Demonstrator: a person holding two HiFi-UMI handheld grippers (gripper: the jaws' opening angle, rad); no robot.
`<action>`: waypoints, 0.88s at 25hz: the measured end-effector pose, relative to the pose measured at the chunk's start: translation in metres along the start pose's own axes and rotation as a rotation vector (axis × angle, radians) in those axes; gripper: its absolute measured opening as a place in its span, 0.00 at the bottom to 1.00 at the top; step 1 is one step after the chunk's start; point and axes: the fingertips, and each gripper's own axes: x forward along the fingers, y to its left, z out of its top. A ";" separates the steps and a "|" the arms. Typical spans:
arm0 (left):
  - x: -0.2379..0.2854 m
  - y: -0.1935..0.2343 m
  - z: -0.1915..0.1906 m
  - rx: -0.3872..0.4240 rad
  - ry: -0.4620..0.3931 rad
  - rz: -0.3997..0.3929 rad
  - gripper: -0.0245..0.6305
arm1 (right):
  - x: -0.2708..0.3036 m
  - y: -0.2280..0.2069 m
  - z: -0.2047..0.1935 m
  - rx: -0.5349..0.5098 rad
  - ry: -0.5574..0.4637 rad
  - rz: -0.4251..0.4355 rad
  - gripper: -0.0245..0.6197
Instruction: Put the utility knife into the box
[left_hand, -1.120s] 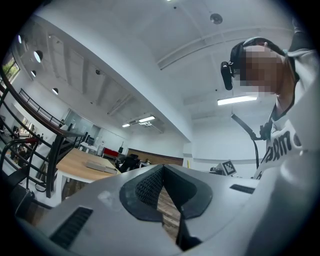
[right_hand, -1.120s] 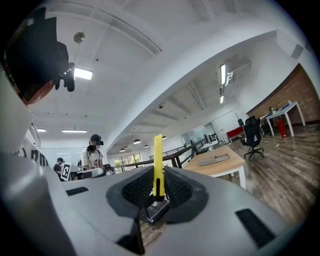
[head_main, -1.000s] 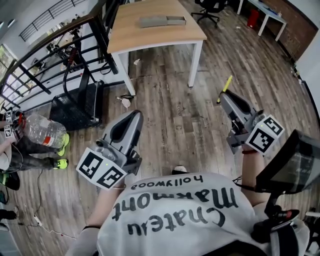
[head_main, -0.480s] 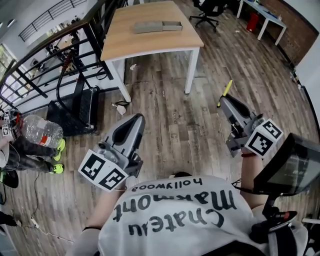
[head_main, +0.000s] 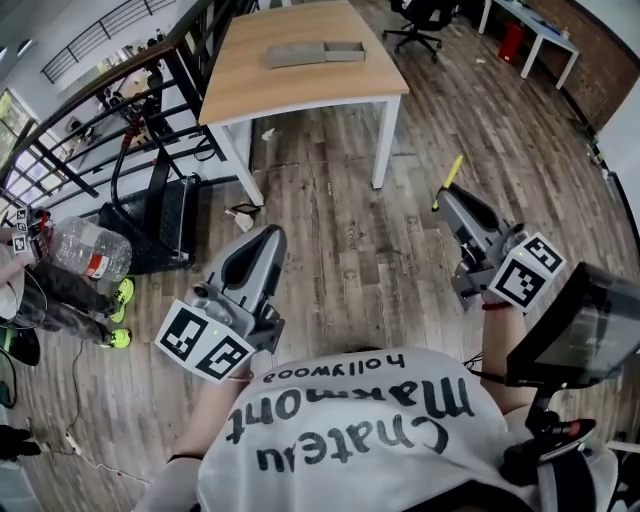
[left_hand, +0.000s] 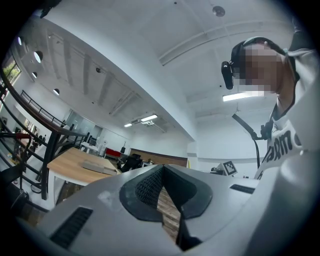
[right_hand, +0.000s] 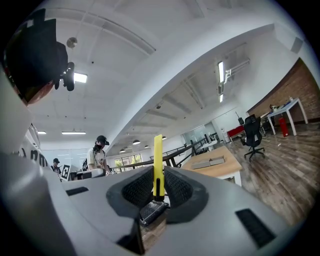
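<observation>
Yellow knife (head_main: 449, 176) sits clamped in right claw (head_main: 444, 197); left claw (head_main: 271, 233) closed, empty. Carry it level to the box (head_main: 315, 53), upper centre.

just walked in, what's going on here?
A person stands on a wood floor with a gripper in each hand. The right gripper is clamped on a yellow utility knife that sticks out past its jaws. The left gripper is shut with nothing between its jaws. The grey box lies on the wooden table ahead, well away from both grippers, so the knife isn't in it yet.
</observation>
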 end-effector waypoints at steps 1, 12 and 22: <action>0.003 0.000 0.001 0.002 -0.001 -0.001 0.05 | 0.001 -0.002 0.001 0.000 0.000 0.002 0.15; 0.021 0.008 0.003 0.018 -0.004 0.002 0.05 | 0.015 -0.018 0.007 0.000 -0.008 0.020 0.15; 0.029 0.005 0.005 0.026 -0.007 -0.008 0.05 | 0.013 -0.025 0.013 -0.006 -0.014 0.015 0.15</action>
